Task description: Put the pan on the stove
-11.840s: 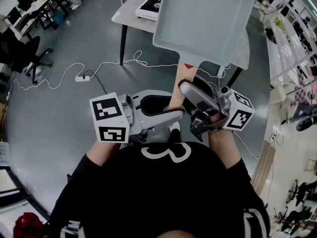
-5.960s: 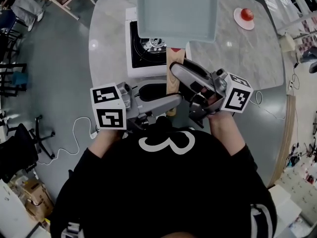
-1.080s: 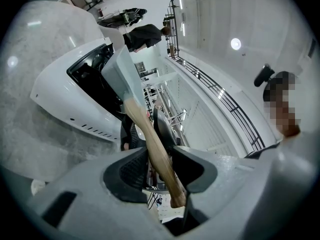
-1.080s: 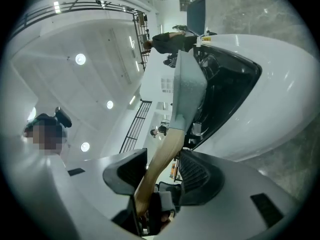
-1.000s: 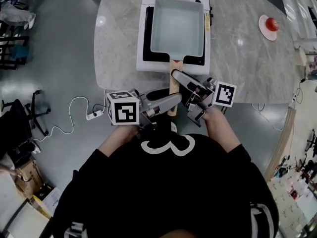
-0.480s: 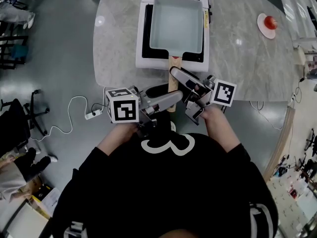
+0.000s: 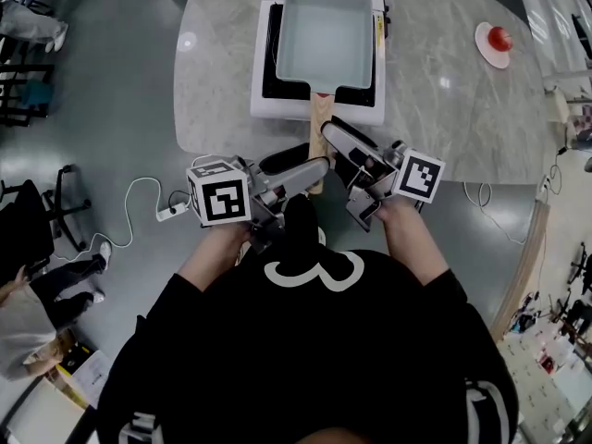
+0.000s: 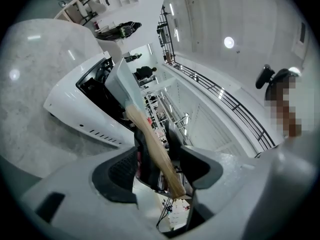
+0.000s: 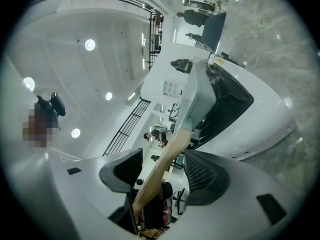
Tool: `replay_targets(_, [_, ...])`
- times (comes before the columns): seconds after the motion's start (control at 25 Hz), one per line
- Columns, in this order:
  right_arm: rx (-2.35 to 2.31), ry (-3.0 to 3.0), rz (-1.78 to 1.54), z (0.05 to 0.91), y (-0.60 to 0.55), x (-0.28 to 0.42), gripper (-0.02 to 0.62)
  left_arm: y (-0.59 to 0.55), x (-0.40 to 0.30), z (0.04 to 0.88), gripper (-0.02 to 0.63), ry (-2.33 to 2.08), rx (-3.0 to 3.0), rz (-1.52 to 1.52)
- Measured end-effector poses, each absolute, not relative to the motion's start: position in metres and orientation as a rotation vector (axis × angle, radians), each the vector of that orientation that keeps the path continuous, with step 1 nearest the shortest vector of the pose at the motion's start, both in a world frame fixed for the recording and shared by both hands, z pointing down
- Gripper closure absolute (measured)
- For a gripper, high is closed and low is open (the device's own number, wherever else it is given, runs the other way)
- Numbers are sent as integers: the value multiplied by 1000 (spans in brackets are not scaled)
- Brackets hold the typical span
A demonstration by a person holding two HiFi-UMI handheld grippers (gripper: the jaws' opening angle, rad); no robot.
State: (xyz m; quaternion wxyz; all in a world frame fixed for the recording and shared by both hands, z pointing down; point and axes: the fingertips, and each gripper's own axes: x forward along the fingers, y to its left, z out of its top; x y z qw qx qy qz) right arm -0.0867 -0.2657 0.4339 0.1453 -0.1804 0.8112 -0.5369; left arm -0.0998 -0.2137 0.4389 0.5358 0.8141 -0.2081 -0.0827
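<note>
we are holding our left tongs (image 7: 305,167) at lower centre, jaws just opening wide, the wooden handle (image 7: 319,123) loose between them; the pan (image 7: 326,35) is sitting on the stove (image 7: 264,100) on the worktop (image 7: 444,109), upper centre; our right tongs (image 7: 338,151) are opening wide around the same handle.

A pale grey, marble-patterned table (image 7: 435,109) with a rounded edge stood just ahead of the left gripper (image 7: 314,161) and the right gripper (image 7: 331,135). A white stove (image 7: 262,109) sat on it straight ahead of both, near its closer edge. A small plate (image 7: 485,48) lay well to the right of the right gripper, farther ahead. On the grey floor (image 7: 120,109), a white power strip (image 7: 172,213) lay left of the left gripper.
</note>
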Motion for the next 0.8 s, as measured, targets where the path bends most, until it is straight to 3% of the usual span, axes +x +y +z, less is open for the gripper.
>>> replay_targets(0.52, [-559, 2445, -1337, 380, -223, -70, 378, -190, -131, 412, 357, -743, 2086, -189])
replay_targets(0.68, [-574, 2571, -1182, 357, -203, -66, 497, -178, -132, 390, 392, -777, 2170, -211])
replay_targets(0.8, [-604, 2695, -1020, 342, -185, -63, 534, -164, -128, 370, 427, -808, 2252, -187])
